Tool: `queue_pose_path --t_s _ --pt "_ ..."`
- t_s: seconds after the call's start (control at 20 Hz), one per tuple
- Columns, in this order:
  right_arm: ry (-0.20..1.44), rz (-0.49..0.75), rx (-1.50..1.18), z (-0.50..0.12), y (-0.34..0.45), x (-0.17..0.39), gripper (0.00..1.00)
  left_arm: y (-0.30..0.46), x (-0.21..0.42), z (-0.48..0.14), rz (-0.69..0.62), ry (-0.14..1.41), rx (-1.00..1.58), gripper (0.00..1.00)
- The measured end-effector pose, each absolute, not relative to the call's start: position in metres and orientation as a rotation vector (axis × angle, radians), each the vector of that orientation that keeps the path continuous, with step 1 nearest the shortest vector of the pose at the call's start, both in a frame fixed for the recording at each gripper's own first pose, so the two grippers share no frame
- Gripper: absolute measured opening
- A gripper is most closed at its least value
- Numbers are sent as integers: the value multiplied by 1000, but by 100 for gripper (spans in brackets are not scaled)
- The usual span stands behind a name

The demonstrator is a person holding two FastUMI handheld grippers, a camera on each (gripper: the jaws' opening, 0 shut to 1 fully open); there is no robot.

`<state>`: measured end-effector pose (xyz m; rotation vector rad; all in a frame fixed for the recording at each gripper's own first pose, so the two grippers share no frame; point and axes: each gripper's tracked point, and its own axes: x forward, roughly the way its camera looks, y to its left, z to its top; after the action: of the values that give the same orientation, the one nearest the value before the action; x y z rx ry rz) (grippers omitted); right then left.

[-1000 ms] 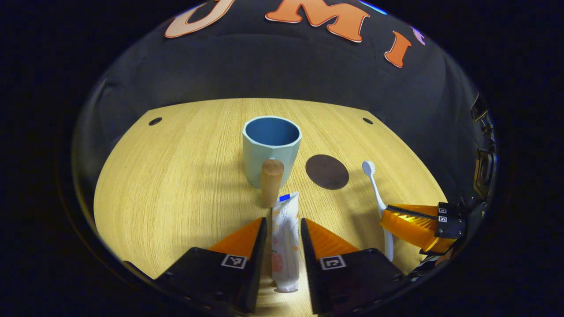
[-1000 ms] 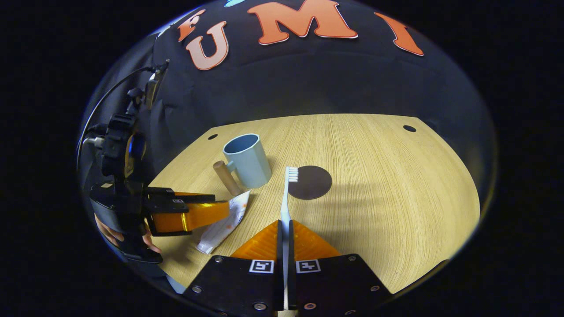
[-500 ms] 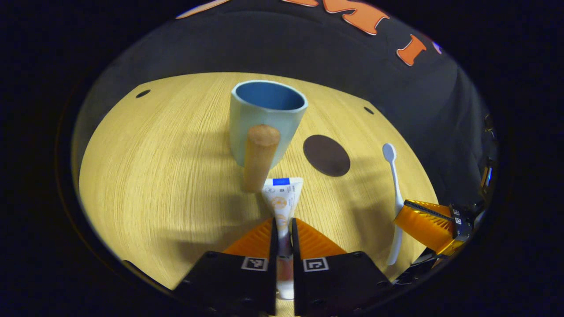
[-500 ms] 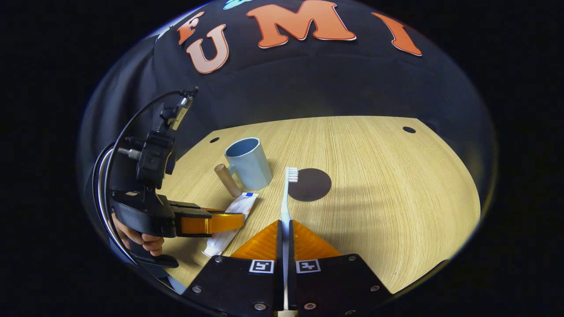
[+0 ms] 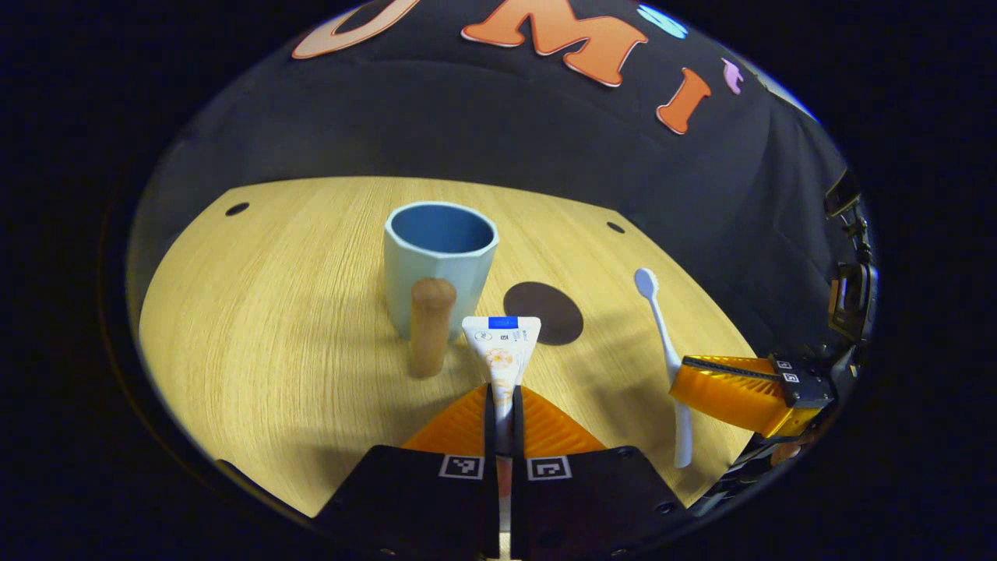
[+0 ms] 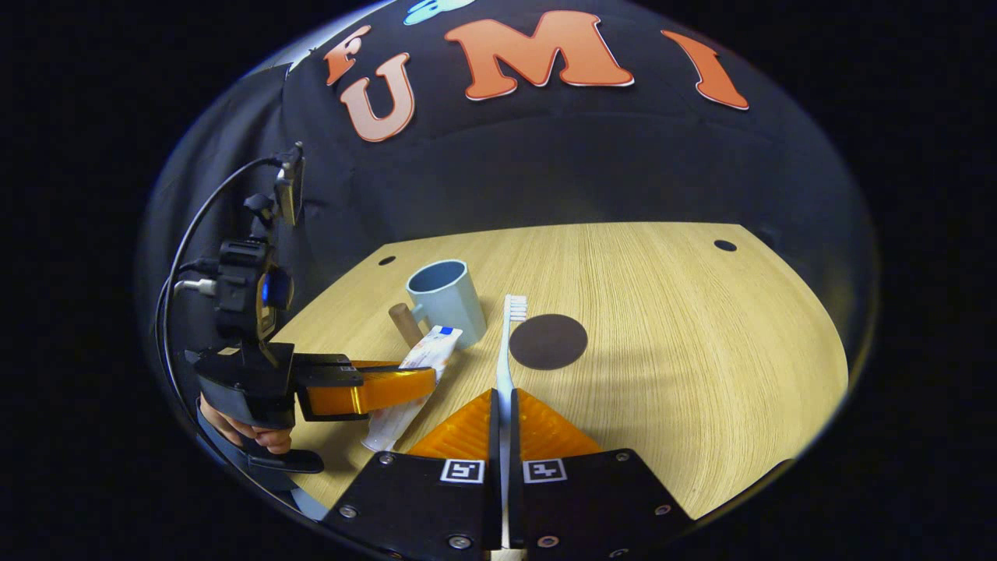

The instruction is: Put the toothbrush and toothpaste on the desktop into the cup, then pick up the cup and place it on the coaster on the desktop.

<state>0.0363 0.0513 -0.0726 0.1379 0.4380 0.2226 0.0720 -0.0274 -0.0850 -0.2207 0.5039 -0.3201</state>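
Note:
A pale blue cup [image 5: 440,261] [image 6: 448,300] with a wooden peg handle [image 5: 430,327] stands on the wooden desktop [image 5: 257,312]. Right of it lies a dark round coaster [image 5: 543,312] [image 6: 548,341]. My left gripper [image 5: 504,393] is shut on a white toothpaste tube [image 5: 502,347] [image 6: 413,374], which is raised off the desk with its flat end toward the cup. My right gripper [image 6: 503,397] is shut on a white toothbrush [image 6: 508,343] [image 5: 666,351], bristle head pointing forward and lifted. Each view shows the other gripper, the left gripper [image 6: 366,388] and the right gripper [image 5: 740,386].
Small dark holes [image 5: 237,209] [image 6: 724,245] mark the desktop's far corners. A hand [image 6: 249,432] holds the left gripper's body at the desk's near left edge. Bare wood spreads to the right of the coaster.
The left gripper closed on the toothpaste tube and lifted it off the desk, backing a little from the cup. The right gripper, still holding the toothbrush, rose slightly.

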Motion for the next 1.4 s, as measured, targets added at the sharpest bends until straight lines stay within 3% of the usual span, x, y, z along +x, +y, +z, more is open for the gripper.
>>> queue_pose_path --t_s 0.35,1.4 --pt "334 253 168 -51 57 40 4 -14 75 -26 -275 218 -162 6" --pt "163 270 224 -25 48 77 4 43 150 75 -109 -171 -280 5"
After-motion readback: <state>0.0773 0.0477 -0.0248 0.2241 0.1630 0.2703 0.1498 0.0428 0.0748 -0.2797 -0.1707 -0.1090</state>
